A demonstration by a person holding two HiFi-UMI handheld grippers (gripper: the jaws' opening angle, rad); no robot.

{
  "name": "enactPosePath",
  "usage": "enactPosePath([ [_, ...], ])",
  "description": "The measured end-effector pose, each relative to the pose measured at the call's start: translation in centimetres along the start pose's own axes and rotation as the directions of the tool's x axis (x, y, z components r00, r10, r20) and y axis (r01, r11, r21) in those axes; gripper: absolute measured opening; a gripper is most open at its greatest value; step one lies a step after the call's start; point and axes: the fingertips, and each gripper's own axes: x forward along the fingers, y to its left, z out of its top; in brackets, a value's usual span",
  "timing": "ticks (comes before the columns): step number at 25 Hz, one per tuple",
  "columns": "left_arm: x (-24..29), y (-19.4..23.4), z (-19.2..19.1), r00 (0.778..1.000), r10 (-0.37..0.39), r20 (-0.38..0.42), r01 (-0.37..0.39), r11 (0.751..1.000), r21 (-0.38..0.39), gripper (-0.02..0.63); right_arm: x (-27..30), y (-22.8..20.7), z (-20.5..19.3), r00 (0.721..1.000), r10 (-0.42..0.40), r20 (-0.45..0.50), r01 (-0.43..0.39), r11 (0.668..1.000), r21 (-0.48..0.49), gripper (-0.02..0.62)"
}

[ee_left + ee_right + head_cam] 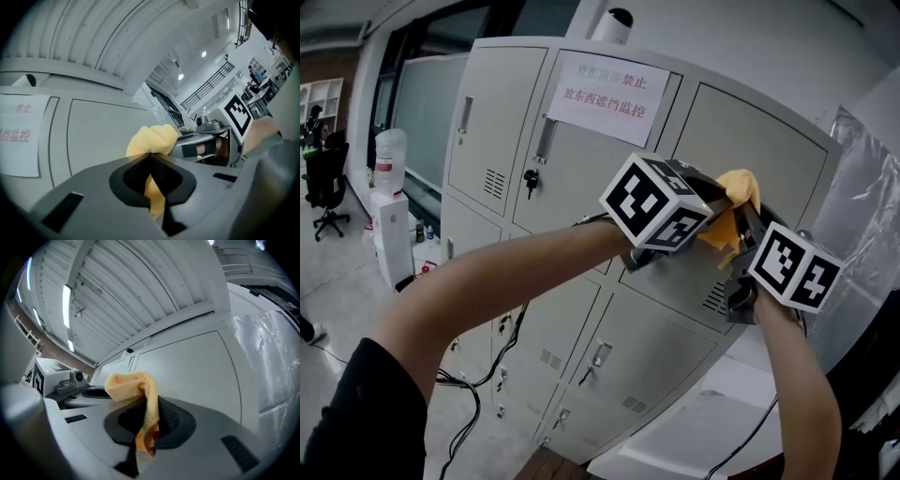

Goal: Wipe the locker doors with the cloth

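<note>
A yellow cloth [733,201] is bunched between my two grippers in front of the upper right door [769,141] of the grey lockers. My left gripper [720,192] comes in from the left, and its jaws are shut on the cloth [152,138], with a strip hanging down between them. Coming up from the lower right, my right gripper [741,225] is also shut on the cloth [136,383], a fold drooping through its jaws. In the left gripper view, the right gripper [206,140] sits just behind the cloth. Whether the cloth touches the door cannot be told.
A paper notice [605,94] is taped on the middle top door, with a key [530,178] in the lock below it. On top of the lockers stands a white camera [614,23]. A water dispenser [392,216], an office chair [326,187], floor cables [459,394] and plastic sheeting [862,206] surround them.
</note>
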Motion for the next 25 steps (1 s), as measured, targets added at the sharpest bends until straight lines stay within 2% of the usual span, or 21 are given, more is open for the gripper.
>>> enactPosePath([
  [5,-3.0,2.4,-1.5,0.999,0.043,-0.03,-0.042,0.999,0.02,0.02,2.4,3.3,-1.0,0.999,0.047,-0.008,-0.047,0.999,0.007,0.063],
  [12,-5.5,4.8,-3.7,0.995,0.087,-0.041,-0.087,0.996,0.013,0.02,5.1,6.2,-2.8,0.997,0.071,-0.021,-0.072,0.997,-0.013,0.063],
  [18,-5.7,5.6,-6.2,0.992,0.104,-0.067,-0.103,0.994,0.023,0.02,6.3,6.7,-4.9,0.999,0.039,-0.029,-0.041,0.995,-0.087,0.063],
  [25,-5.4,5.8,-6.4,0.992,0.113,-0.049,-0.112,0.993,0.024,0.02,6.5,6.5,-5.0,1.0,0.021,-0.017,-0.023,0.992,-0.124,0.063],
])
